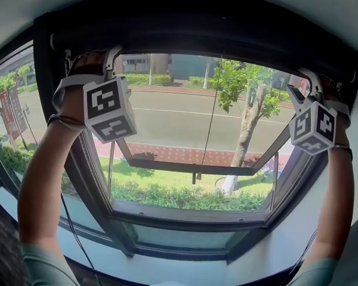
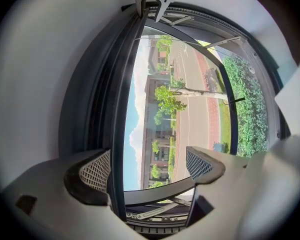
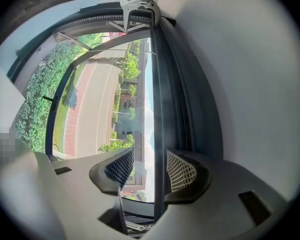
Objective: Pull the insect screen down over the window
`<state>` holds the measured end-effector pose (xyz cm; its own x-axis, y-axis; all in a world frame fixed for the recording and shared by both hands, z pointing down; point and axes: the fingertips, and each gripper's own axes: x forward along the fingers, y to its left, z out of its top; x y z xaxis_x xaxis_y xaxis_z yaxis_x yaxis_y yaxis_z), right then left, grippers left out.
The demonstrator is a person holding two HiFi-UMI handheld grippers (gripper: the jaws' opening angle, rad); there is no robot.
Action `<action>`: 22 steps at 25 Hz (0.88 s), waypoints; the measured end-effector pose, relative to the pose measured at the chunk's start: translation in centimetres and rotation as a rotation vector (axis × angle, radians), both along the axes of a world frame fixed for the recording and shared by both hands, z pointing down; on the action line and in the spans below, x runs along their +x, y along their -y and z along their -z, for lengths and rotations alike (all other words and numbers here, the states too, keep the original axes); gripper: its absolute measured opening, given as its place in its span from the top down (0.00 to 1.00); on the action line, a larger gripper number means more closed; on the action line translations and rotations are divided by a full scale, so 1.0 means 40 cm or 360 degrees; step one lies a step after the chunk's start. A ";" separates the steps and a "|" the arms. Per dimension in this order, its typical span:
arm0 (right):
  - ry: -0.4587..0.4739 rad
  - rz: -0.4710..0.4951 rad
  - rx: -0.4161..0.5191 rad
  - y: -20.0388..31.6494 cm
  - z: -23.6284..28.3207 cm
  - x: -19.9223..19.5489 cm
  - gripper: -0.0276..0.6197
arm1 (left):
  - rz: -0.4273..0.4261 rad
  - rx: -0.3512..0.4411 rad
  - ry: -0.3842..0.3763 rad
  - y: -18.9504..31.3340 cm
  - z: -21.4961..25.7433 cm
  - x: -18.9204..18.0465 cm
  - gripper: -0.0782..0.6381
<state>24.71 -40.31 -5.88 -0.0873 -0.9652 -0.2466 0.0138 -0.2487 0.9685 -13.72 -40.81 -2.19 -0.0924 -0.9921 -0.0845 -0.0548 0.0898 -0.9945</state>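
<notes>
While both pairs of jaws stand apart and pinch nothing, you have no hold on anything yet, so the risk starts right at the pads. Between the grey, grid-textured pads (image 2: 97, 171) of your left gripper (image 2: 149, 166) runs the slim dark metal pull bar (image 2: 118, 134) of the insect screen, lying just beside one pad and well clear of the other. Your right gripper (image 3: 150, 169) straddles the same bar the same way, close to one pad only. Close like that and chances are you catch just the bar's lip, which could slide out of the pads once you draw down. The screen itself looks fully rolled up inside the long black housing (image 1: 197, 37) along the top of the dark-framed window (image 1: 185, 219), with no mesh over the glass. Since your grippers sit near opposite ends, drawing one down ahead of the other would likely tilt the bar and jam it in the side channels. If a grip lets go partway, a sprung roller would probably snatch the bar back up. Mind the thin dark cord (image 1: 210, 118) hanging at mid-window, too: it could snag.
</notes>
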 end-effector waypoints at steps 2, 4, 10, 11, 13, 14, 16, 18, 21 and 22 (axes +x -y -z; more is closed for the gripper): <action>0.0005 -0.0009 -0.0025 -0.001 -0.012 0.002 0.67 | -0.0002 -0.0039 0.0012 -0.002 -0.012 0.001 0.25; 0.0007 -0.0026 -0.0053 -0.004 -0.027 0.003 0.67 | -0.0012 -0.0098 0.0006 -0.008 -0.034 0.003 0.25; -0.0012 -0.0075 -0.0226 -0.018 -0.146 0.006 0.67 | -0.0032 -0.0291 0.0016 -0.039 -0.161 0.007 0.25; -0.0016 -0.0082 -0.0258 -0.018 -0.168 0.005 0.67 | -0.0039 -0.0313 0.0015 -0.040 -0.185 0.007 0.24; -0.0026 -0.0092 -0.0318 -0.016 -0.208 0.001 0.67 | -0.0047 -0.0344 0.0010 -0.041 -0.228 0.005 0.25; -0.0033 -0.0094 -0.0344 -0.015 -0.228 -0.001 0.68 | -0.0047 -0.0360 0.0011 -0.041 -0.249 0.003 0.25; -0.0046 -0.0106 -0.0398 -0.016 -0.276 0.001 0.69 | -0.0045 -0.0403 0.0017 -0.045 -0.300 0.001 0.25; -0.0050 -0.0117 -0.0437 -0.019 -0.327 0.004 0.70 | -0.0051 -0.0440 0.0022 -0.049 -0.352 0.001 0.25; -0.0058 -0.0132 -0.0471 -0.022 -0.398 0.005 0.71 | -0.0064 -0.0477 0.0015 -0.050 -0.427 0.009 0.25; -0.0068 -0.0141 -0.0488 -0.022 -0.424 0.006 0.71 | -0.0066 -0.0497 0.0016 -0.051 -0.455 0.010 0.25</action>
<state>24.93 -39.43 11.06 -0.0039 -0.9983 0.0586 0.0643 0.0583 0.9962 -13.30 -38.78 16.00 -0.0522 -0.9732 0.2239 -0.0422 -0.2219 -0.9742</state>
